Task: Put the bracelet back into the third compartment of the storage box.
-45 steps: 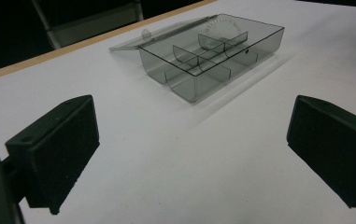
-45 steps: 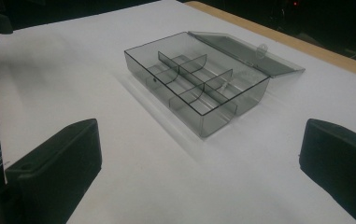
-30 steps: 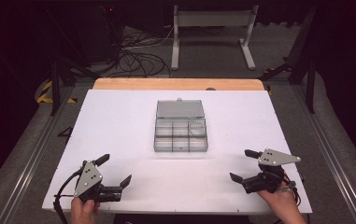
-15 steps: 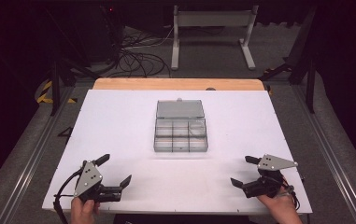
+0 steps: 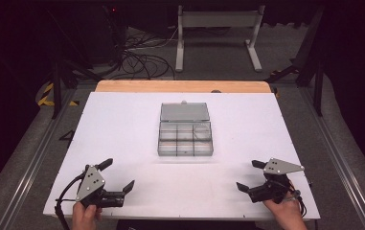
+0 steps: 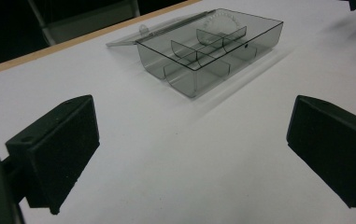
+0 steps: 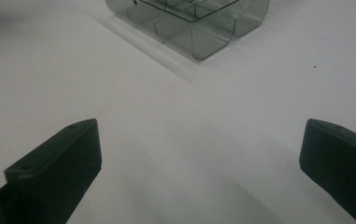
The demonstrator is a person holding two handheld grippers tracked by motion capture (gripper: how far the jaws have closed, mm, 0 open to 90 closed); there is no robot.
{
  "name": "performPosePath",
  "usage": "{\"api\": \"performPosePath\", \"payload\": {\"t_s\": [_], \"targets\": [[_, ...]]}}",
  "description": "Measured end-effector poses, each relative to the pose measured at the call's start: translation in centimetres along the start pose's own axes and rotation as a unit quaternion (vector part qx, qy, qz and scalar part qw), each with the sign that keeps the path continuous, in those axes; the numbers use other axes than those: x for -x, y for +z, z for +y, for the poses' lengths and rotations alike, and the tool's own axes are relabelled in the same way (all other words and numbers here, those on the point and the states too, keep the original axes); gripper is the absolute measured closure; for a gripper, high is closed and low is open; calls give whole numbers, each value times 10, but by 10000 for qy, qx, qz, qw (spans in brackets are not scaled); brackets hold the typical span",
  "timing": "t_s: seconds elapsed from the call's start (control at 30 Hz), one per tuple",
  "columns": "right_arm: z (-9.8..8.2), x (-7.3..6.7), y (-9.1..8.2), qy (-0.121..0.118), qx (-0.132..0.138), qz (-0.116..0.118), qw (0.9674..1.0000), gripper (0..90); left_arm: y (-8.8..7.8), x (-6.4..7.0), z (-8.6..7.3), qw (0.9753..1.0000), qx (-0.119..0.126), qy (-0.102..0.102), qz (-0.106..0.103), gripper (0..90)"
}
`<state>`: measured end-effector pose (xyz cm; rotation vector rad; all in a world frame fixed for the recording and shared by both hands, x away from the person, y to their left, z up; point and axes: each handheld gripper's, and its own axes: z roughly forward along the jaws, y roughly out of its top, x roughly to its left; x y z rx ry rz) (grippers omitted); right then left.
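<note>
Now, over at the left of the compartment box (image 5: 185, 134), the left gripper (image 5: 119, 175) sits low near the front edge of the white table (image 5: 122, 120), well apart from the box, jaws spread wide with nothing between them, a hand (image 5: 85, 216) wrapped round its handle. Centre stage, the smoky clear box rests flat on the table, lid (image 5: 184, 111) folded back flat on its far side, compartments divided in two rows. Across to the right of the box, the right gripper (image 5: 248, 175) also hovers near the front edge, well apart from it, jaws gaping wide and empty, angled in toward the box
</note>
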<state>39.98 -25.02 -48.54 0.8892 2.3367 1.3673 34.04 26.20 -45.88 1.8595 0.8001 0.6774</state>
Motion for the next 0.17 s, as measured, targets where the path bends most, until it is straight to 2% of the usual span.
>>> {"api": "performPosePath", "payload": {"t_s": [0.17], "targets": [[1, 0, -6, -63, 193, -123, 9997, 0, 1, -3, -1, 10000, -20, -80, -56, 28]]}}
